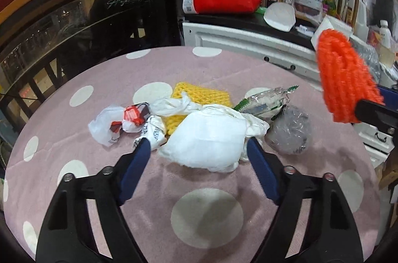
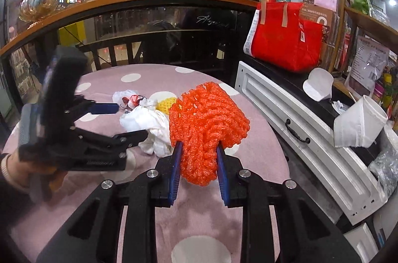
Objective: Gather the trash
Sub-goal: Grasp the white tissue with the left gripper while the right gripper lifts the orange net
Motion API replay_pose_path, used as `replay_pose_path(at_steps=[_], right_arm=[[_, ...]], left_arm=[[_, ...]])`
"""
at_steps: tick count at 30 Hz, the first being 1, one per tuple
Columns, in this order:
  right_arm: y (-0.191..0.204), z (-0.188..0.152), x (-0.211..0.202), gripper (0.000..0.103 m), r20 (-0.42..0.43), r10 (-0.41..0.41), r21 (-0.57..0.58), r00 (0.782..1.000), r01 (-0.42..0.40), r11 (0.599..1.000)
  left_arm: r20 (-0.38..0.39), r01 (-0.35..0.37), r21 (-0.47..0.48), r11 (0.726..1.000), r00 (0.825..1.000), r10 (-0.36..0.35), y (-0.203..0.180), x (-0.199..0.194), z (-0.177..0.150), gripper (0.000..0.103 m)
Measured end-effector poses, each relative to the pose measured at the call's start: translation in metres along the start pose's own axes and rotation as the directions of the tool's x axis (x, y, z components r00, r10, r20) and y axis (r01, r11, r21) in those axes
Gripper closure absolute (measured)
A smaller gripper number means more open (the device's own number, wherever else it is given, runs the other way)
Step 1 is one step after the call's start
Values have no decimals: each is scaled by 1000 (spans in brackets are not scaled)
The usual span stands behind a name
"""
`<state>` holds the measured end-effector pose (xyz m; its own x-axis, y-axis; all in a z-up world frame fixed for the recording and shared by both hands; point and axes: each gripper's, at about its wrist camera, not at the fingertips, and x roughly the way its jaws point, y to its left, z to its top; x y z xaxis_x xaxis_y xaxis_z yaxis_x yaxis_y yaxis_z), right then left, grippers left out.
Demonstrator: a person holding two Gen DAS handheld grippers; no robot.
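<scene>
The right gripper (image 2: 197, 147) is clamping the orange foam net (image 2: 207, 128) between its blue pads and holding it clear above the pink dotted table cover (image 2: 206, 220), so that this piece is separated from the remaining trash and is ready for carrying off. The left gripper (image 1: 199, 146) is standing with its jaws apart on either side of the crumpled white paper wad (image 1: 211, 138), which is resting on the cover; the pads are lying just beside the wad, and whether they are already pressing on it cannot be told. The remaining trash is lying clustered near the middle of the table: a yellow foam net (image 1: 199, 95) partly under the white wad, a white wrapper with red print (image 1: 117, 122) to its left, and a clear plastic wrapper (image 1: 268, 101) and a crushed clear cup (image 1: 289, 130) to its right. The grouping is probably allowing each gripper to be working on a separate piece without crossing the other.
</scene>
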<state>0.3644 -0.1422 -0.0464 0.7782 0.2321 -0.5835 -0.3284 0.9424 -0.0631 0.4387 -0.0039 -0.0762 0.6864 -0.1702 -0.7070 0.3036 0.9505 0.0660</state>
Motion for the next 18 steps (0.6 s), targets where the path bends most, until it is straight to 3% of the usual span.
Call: replay_pose_path(at_steps=[1,5,6,18], right_arm=[[-1,-1,-2,77,2,1,5,1000,-1,1000],[-6,-8,-10,77,8,-2,32,1000,2,999],[-7,-10,-11,77,8,-6,37,1000,5,999],[-18,-30,-30,77,6,-10,92,1000,10,996]], left_arm=[[-11,8,0,1000,1000,-8,-1,4,1,36],[-30,32,-51,998,999,-34,1,10,1,80],[-29,43,-68,997,999,-45,1,8,-1,84],[79,32,-33,999,996,-30,-13,-56,-17,97]])
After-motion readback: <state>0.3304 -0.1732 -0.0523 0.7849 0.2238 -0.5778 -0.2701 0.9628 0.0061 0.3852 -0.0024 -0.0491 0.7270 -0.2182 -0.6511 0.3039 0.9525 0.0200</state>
